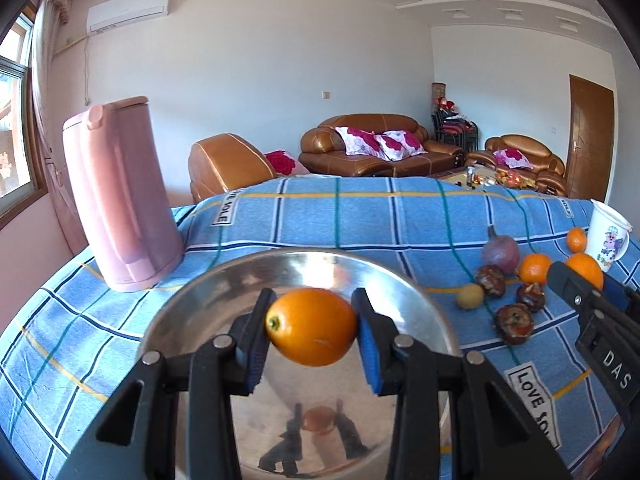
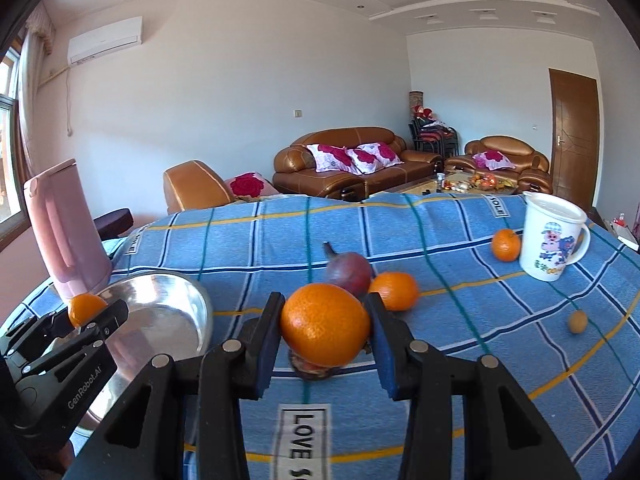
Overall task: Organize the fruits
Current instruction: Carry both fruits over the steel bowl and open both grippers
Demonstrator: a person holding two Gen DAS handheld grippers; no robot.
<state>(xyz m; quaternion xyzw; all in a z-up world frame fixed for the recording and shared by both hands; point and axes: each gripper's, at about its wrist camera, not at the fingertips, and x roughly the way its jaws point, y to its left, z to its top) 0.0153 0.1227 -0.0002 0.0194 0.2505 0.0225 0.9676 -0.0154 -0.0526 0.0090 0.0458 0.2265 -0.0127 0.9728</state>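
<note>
My left gripper [image 1: 313,326] is shut on a small oval orange fruit [image 1: 311,326] and holds it above the steel plate [image 1: 416,304]. That plate [image 2: 168,312] lies at the left of the blue checked cloth, and the left gripper [image 2: 89,311] shows over its near rim in the right wrist view. My right gripper [image 2: 325,325] is shut on a round orange [image 2: 325,324], held above the cloth to the right of the plate. Behind it lie a purple fruit [image 2: 350,272] and another orange [image 2: 394,290]. A dark fruit [image 2: 312,368] sits partly hidden under the held orange.
A pink kettle [image 1: 120,196] stands left of the plate. A white lidded cup [image 2: 554,236] stands at the right with an orange [image 2: 506,244] beside it. A small yellow fruit [image 2: 577,322] and dark brown fruits [image 1: 514,322] lie on the cloth. Sofas stand beyond the table.
</note>
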